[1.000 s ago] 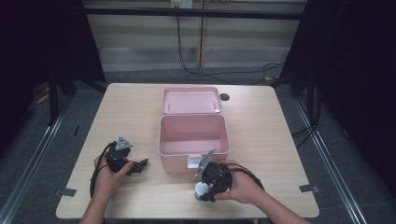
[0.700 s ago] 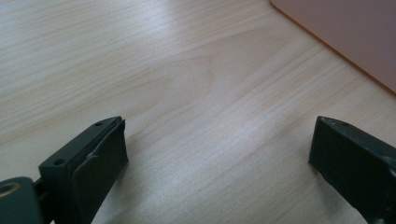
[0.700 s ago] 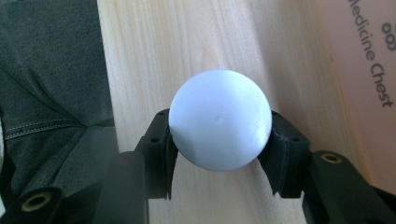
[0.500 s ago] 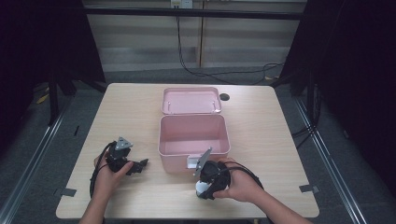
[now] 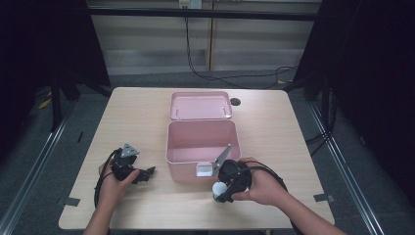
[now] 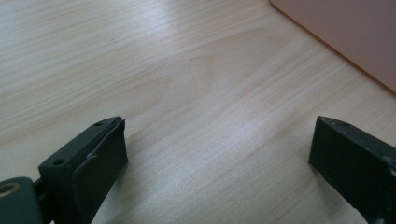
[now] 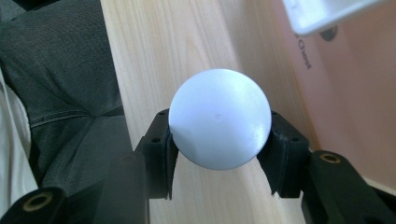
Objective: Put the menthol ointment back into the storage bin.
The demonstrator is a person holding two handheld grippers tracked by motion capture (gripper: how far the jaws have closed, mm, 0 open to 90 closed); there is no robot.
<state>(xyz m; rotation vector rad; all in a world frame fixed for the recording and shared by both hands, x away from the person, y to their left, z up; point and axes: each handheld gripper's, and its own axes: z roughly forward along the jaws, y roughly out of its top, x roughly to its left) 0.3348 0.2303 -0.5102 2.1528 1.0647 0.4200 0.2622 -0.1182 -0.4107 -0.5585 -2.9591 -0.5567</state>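
- The right tongs grip 1 white ball between the 2 black pads, which press on its opposite sides; their jaws closed in a little over the last second and now sit firm on the ball.
- A second ago the ball sat low at the desk surface just in front of the pink box; now it has come up off the wood, carried by the right tongs, near the box's front right corner.
- In the high view the ball shows as a pale spot at the tip of the right tongs, just in front of the box's front wall.
- The box stands open, its lid folded back flat behind it, and a white latch tab hangs on its front wall.
- The left tongs rest to the left of the box, just as a second ago, jaws spread wide with nothing between them; in the left gripper view only bare desk lies between them.
- Judgement: the pick looks done. The likely next step is to carry the ball over the front wall and drop it inside the box; the smooth round ball could slip if the grip loosens.
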